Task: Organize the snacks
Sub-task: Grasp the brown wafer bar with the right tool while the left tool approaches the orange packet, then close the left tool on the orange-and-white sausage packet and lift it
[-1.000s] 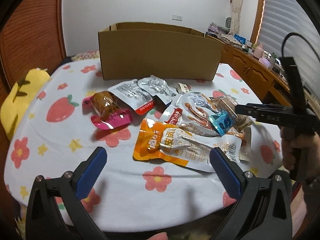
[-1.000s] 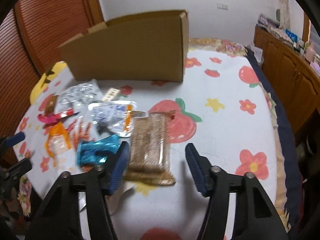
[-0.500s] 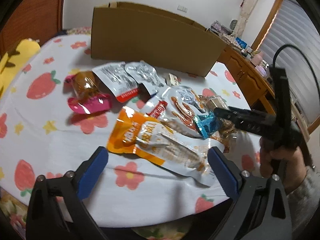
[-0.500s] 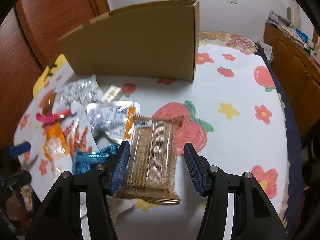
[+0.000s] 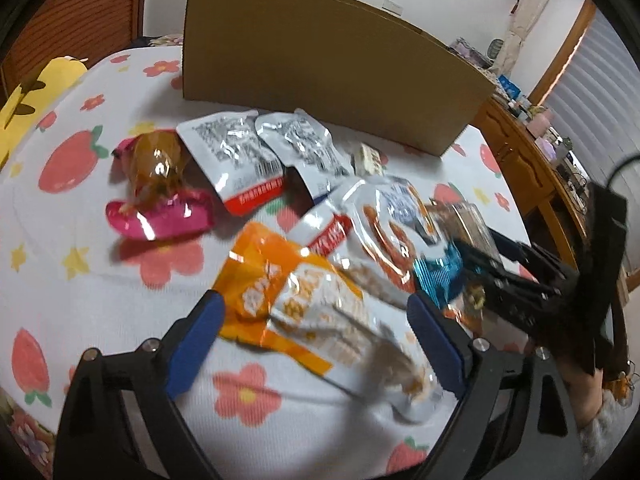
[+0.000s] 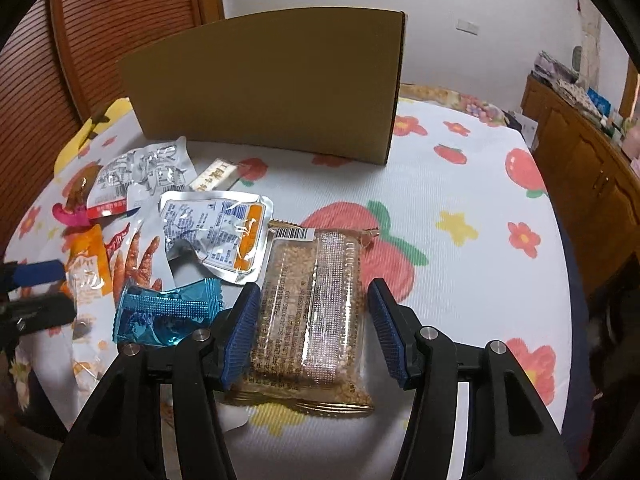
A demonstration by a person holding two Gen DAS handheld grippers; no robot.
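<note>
Several snack packs lie on a flower-print tablecloth [image 6: 460,184] before a tall cardboard box [image 5: 320,68], which also shows in the right wrist view [image 6: 272,84]. My left gripper [image 5: 316,340] is open, its jaws on either side of an orange-and-white pouch [image 5: 316,312]. My right gripper [image 6: 312,332] is open, its jaws on either side of a clear-wrapped sesame bar pack [image 6: 308,312]; it shows in the left wrist view [image 5: 516,276] too. A small blue packet [image 6: 168,312] lies just left of it.
A pink-and-brown pouch [image 5: 160,188], two silver pouches [image 5: 240,156], a silver-orange pouch [image 6: 224,232] and a small white bar [image 6: 212,174] lie nearer the box. A wooden cabinet [image 6: 580,160] stands at the right. A yellow cushion [image 5: 28,100] lies far left.
Both grippers have moved forward and down toward the snacks. The left jaws now flank the orange pouch; the right jaws sit further along the bar pack.
</note>
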